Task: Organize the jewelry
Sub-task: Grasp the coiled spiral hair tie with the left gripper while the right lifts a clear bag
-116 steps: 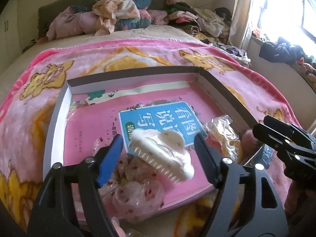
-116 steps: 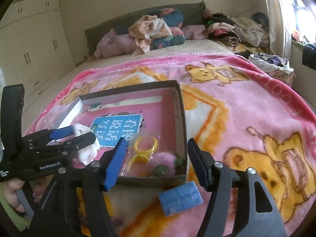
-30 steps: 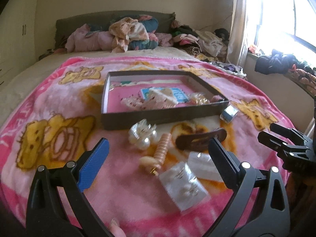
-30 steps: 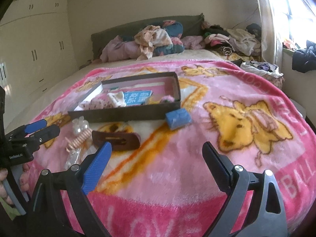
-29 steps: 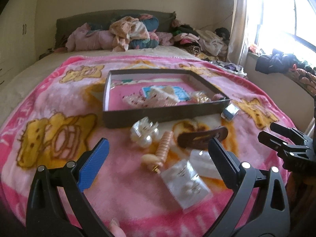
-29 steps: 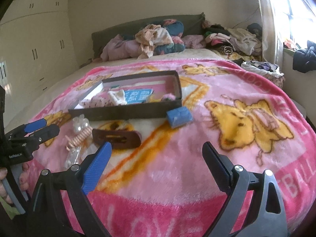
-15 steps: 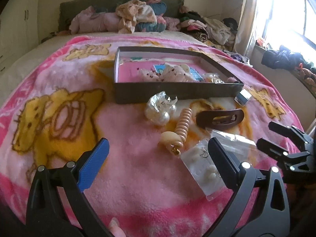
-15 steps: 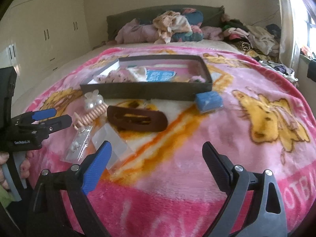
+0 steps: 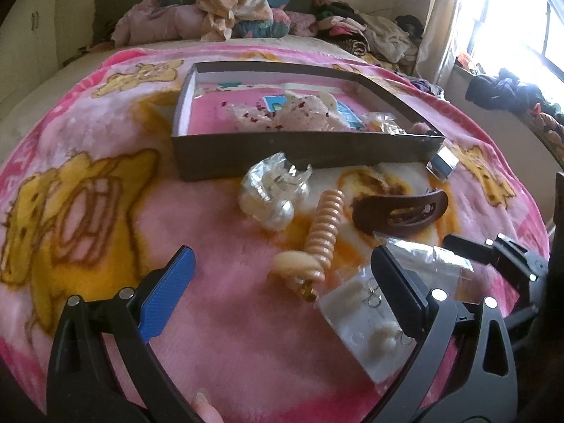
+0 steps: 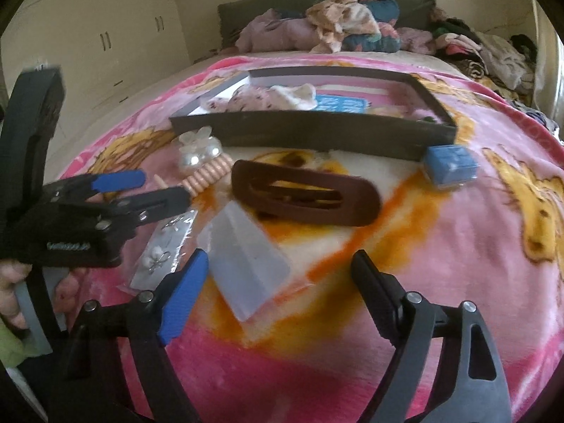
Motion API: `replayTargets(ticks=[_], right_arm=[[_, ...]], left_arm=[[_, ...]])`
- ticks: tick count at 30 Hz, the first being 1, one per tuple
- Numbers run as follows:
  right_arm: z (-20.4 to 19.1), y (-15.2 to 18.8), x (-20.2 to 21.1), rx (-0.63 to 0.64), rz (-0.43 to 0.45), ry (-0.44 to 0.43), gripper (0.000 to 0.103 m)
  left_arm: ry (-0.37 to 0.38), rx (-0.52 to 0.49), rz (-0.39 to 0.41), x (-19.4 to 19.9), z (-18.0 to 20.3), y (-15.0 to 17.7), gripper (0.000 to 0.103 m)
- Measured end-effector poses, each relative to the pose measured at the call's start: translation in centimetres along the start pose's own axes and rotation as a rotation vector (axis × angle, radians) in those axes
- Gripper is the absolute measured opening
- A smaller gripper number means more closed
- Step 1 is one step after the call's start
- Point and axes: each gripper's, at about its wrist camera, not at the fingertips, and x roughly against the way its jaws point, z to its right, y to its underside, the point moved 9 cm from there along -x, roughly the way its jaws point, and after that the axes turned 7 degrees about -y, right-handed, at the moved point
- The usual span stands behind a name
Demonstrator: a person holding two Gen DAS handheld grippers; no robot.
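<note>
A dark shallow box [image 9: 303,149] [image 10: 317,130] lies on the pink blanket and holds a white claw clip [image 9: 310,105], a scrunchie and small bags. In front of it lie a clear pearl clip [image 9: 275,190] [image 10: 197,148], a peach spiral hair tie [image 9: 322,227] [image 10: 208,172], a brown oval clip [image 9: 400,208] [image 10: 303,197], an earring packet [image 9: 366,320] [image 10: 165,246] and a clear bag [image 10: 246,257]. My left gripper [image 9: 282,278] is open and empty, low over the hair tie. My right gripper [image 10: 278,275] is open and empty, over the clear bag.
A small blue box [image 10: 451,165] sits at the dark box's right corner. A heap of clothes [image 9: 239,7] lies at the bed's head, more clothes by the window. White cupboards [image 10: 105,35] stand to the left.
Both grippers have moved forward and lower toward the loose pieces in front of the box since half a second ago. Earlier, the left gripper set the white claw clip in the box.
</note>
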Motion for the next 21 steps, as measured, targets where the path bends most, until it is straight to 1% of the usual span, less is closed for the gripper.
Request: replayTargets(ticks=[2,3,5,6,7,8,9,10,11,12,13,15,17,19,21], right_arm=[[-0.3,0.1,0.1,0.015,0.005,-0.010,0.067],[-0.4,0.2,0.1,0.016,0.001,-0.021,0.055],[-0.6,0.3,0.2,0.024,-0.001,-0.025,0.049],[-0.7,0.4,0.3,0.032,-0.003,-0.033,0.041],[-0.7,0.4,0.6,0.032,0.001,-0.037,0.037],[-0.6,0.4,0.7,0.029,0.003,-0.039,0.033],[-0.5,0.5,0.9,0.021,0.003,-0.042,0.020],[-0.2,0.6,1.2,0.011,0.008,-0.042,0.014],[0.0,0.6,1.3,0.002,0.012,-0.042,0.013],[0.4,0.7,1.6,-0.016,0.017,-0.045,0.013],[0.6,0.7,1.9,-0.026,0.022,-0.045,0.012],[1.1,0.7,2.5,-0.039,0.034,-0.034,0.012],[1.6,0.6,3.1,-0.048,0.045,-0.023,0.012],[2.1,0.6,4.0,-0.063,0.063,-0.010,0.012],[2.6,0.4,4.8,-0.072,0.079,0.003,0.012]], left_arm=[[0.004,-0.025,0.003,-0.2,0.5,-0.2,0.085],[0.007,-0.036,0.002,-0.4,0.9,-0.3,0.080],[0.024,-0.041,-0.011,-0.8,1.4,-0.3,0.073],[0.024,-0.046,-0.013,-0.9,1.6,-0.3,0.069],[0.026,-0.050,-0.013,-1.0,1.9,-0.4,0.063],[0.030,-0.051,-0.013,-1.0,2.0,-0.4,0.060],[0.037,-0.055,-0.015,-1.0,2.3,-0.5,0.052],[0.036,-0.062,-0.018,-1.0,2.4,-0.4,0.048],[0.031,-0.073,-0.021,-1.1,2.6,-0.4,0.041],[0.020,-0.088,-0.023,-1.2,2.6,-0.3,0.035],[0.011,-0.099,-0.024,-1.2,2.7,-0.3,0.032],[0.017,-0.105,-0.029,-1.2,2.8,-0.3,0.021],[0.012,-0.120,-0.027,-1.0,3.0,-0.4,0.019],[0.012,-0.138,-0.019,-0.7,3.4,-0.5,0.014],[0.019,-0.147,-0.005,-0.2,3.8,-0.7,0.014]])
